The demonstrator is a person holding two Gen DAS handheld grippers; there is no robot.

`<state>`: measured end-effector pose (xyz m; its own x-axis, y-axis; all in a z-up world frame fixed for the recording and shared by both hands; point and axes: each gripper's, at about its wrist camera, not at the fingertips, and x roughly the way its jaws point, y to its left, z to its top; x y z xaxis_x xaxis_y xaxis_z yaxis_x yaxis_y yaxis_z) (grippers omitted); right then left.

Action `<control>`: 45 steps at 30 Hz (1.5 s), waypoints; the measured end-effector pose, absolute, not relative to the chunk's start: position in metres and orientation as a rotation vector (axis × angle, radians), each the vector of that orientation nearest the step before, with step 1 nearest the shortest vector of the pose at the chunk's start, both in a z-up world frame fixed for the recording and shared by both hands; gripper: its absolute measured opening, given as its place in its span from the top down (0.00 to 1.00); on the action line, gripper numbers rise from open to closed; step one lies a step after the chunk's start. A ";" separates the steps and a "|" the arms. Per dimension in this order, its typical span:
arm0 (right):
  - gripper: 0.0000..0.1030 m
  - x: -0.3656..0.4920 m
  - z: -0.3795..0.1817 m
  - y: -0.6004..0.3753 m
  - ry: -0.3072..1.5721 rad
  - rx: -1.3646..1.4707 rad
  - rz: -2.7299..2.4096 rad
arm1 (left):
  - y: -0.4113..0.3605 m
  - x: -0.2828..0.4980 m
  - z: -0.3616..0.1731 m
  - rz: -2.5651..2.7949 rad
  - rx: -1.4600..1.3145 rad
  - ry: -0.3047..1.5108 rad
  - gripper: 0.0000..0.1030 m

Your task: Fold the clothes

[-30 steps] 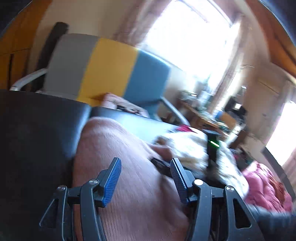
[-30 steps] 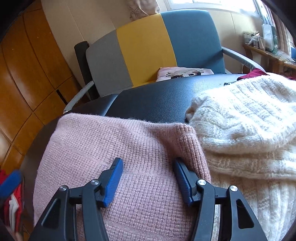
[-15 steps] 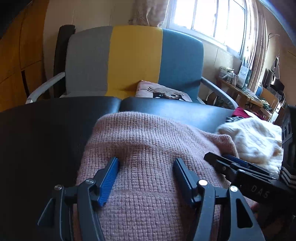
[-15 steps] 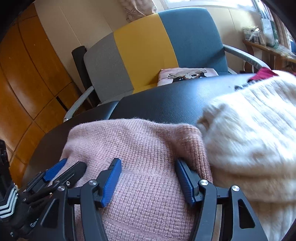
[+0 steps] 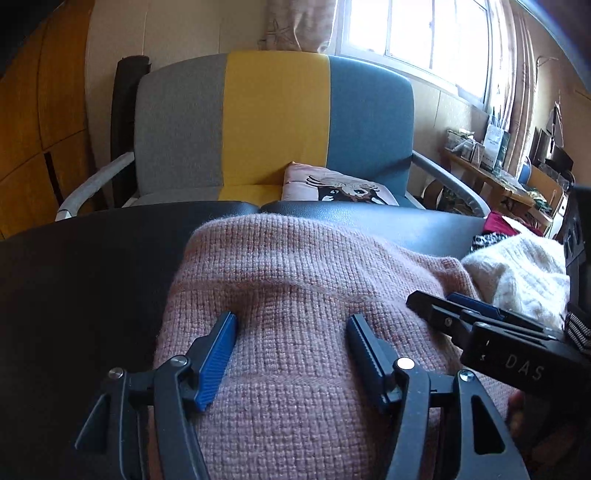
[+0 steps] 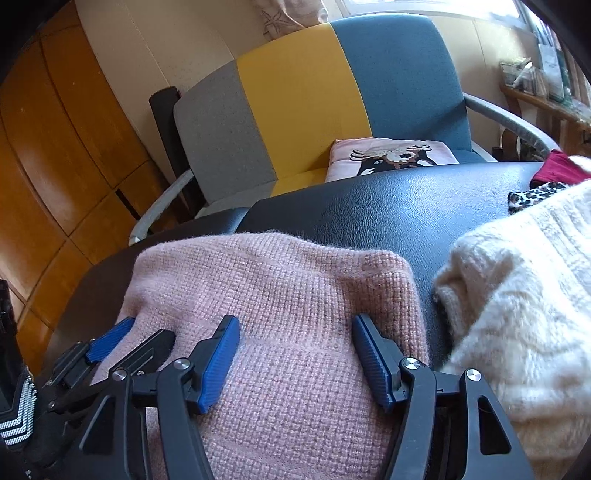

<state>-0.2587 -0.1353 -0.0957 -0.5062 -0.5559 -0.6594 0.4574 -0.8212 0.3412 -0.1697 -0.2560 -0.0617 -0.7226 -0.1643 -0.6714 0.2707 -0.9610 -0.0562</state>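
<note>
Now both grippers, left [image 5: 291, 332] and right [image 6: 295, 336], rest spread wide on the pink sweater [image 5: 295, 280].

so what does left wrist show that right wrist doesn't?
Left wrist only: the bright window and the right gripper from the side.
Right wrist only: the leopard-print cloth and the left gripper at lower left.
Both: pink knit sweater, cream cable-knit sweater, black padded table, grey-yellow-blue armchair. Both grippers open.
</note>
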 end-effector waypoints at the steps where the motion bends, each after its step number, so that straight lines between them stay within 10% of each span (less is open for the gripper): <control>1: 0.37 -0.253 -0.095 -0.135 -0.156 1.071 -2.309 | -0.254 -0.165 -0.061 -2.706 1.034 0.218 0.38; 10: 0.34 -0.197 -0.091 -0.124 -0.170 1.075 -2.244 | -0.259 -0.086 -0.047 -2.756 0.981 0.368 0.39; 15: 0.10 -0.168 -0.087 -0.108 -0.268 1.056 -2.099 | -0.266 -0.040 -0.036 -2.790 0.943 0.480 0.39; 30: 0.09 -0.118 -0.102 -0.017 -0.325 1.120 -1.922 | -0.324 0.061 -0.064 -2.848 0.999 1.017 0.23; 45: 0.00 -0.135 -0.121 -0.069 -0.182 1.119 -1.780 | -0.307 -0.001 -0.090 -2.996 1.270 0.987 0.17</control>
